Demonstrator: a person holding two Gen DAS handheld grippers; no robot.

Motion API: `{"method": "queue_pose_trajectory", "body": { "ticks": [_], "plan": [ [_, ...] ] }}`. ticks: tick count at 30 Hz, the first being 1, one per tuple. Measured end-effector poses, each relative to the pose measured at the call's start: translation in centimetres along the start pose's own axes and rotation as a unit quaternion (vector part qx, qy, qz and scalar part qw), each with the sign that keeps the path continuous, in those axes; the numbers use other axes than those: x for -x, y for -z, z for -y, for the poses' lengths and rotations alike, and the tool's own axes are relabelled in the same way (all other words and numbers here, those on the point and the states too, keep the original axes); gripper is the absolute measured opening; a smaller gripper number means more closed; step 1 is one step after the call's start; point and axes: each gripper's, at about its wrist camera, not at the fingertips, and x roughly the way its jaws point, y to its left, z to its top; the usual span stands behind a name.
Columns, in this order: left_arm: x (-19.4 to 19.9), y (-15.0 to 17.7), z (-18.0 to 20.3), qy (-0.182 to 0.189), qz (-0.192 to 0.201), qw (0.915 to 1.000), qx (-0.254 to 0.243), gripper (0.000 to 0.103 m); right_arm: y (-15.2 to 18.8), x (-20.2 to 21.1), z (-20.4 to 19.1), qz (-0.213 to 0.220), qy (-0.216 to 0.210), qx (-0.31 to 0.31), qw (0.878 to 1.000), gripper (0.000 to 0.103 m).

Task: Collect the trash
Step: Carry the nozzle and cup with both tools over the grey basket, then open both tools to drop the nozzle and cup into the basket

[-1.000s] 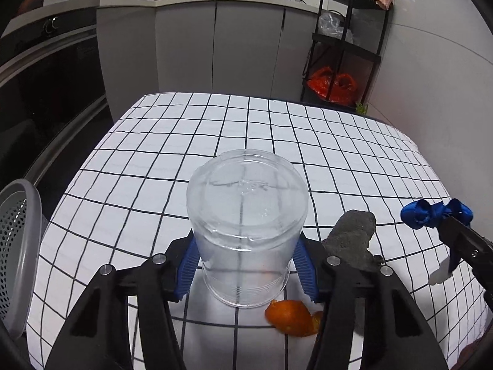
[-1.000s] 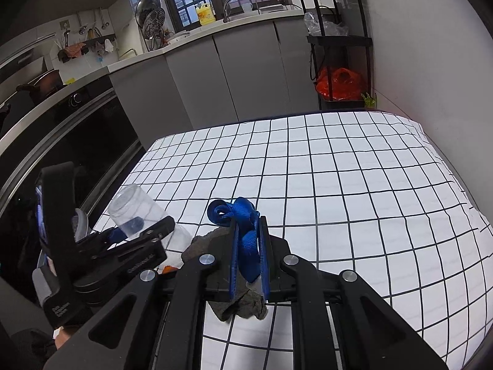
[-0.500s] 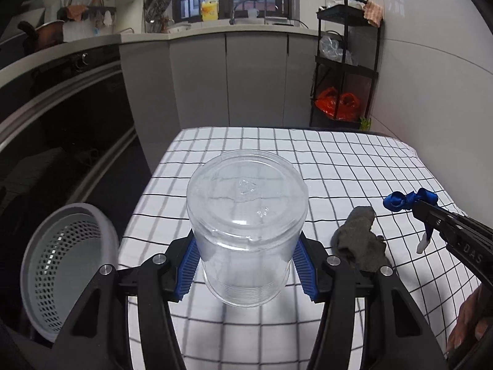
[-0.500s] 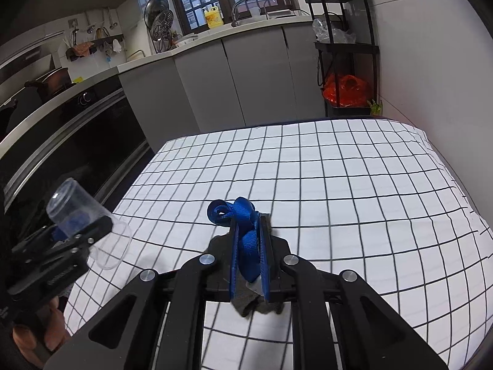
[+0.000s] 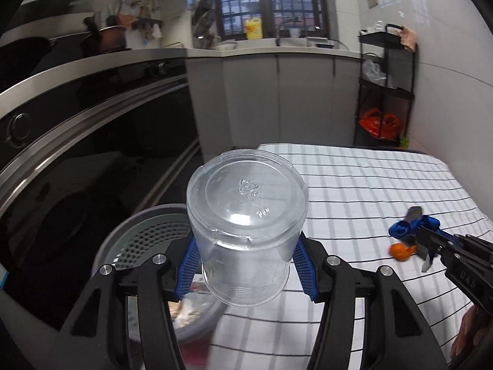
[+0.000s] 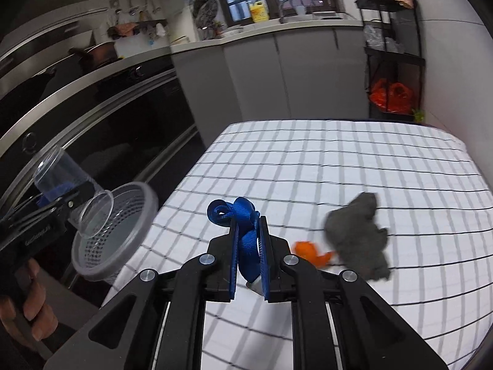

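My left gripper (image 5: pixel 245 266) is shut on a clear plastic cup (image 5: pixel 246 212), bottom end facing the camera, held above a grey perforated basket (image 5: pixel 144 240) beside the table's left edge. The right wrist view shows that cup (image 6: pixel 72 197) tilted over the basket (image 6: pixel 123 234). My right gripper (image 6: pixel 249 256) is shut on a crumpled blue ribbon (image 6: pixel 243 225) over the checked table (image 6: pixel 339 166). In the left wrist view the ribbon (image 5: pixel 409 226) sits at the right. An orange peel (image 6: pixel 311 252) and a grey crumpled lump (image 6: pixel 357 237) lie on the cloth.
Some scraps lie in the basket's bottom (image 5: pixel 188 305). A dark oven front (image 5: pixel 77 154) runs along the left, grey cabinets (image 5: pixel 277 98) behind. A black shelf rack (image 5: pixel 385 86) with an orange bag stands at the back right. A hand (image 6: pixel 27 305) grips the left tool.
Both grippers have swung left. The cup went from over the table to above the basket, rising. The ribbon moved off the grey lump toward the table's left edge.
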Motion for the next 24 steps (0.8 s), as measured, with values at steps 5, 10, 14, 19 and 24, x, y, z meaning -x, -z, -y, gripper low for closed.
{"method": "queue_pose_trajectory", "body": {
  "ticks": [5, 10, 14, 19, 24],
  "plan": [
    [-1.0, 1.3, -5.1, -0.040, -0.025, 0.9987, 0.022, 0.054, -0.2, -2.1, -5.1, -0.009, -0.031, 0.019, 0.999, 0.012],
    [-2.4, 3.1, -9.0, -0.049, -0.048, 0.9960, 0.057, 0.054, -0.9, -3.8, -9.4, -0.011, -0.045, 0.050, 0.998, 0.012],
    [-3.0, 3.7, -11.3, -0.056, -0.064, 0.9940, 0.070, 0.054, -1.5, -5.6, -12.3, -0.018, -0.059, 0.067, 0.996, 0.012],
    [-4.0, 4.1, -14.0, -0.069, -0.078, 0.9908, 0.087, 0.054, -1.7, -7.7, -15.6, -0.031, -0.075, 0.089, 0.993, 0.012],
    [-4.7, 4.5, -15.9, -0.082, -0.089, 0.9872, 0.104, 0.054, -1.9, -9.9, -18.3, -0.042, -0.088, 0.107, 0.989, 0.012]
  ]
}}
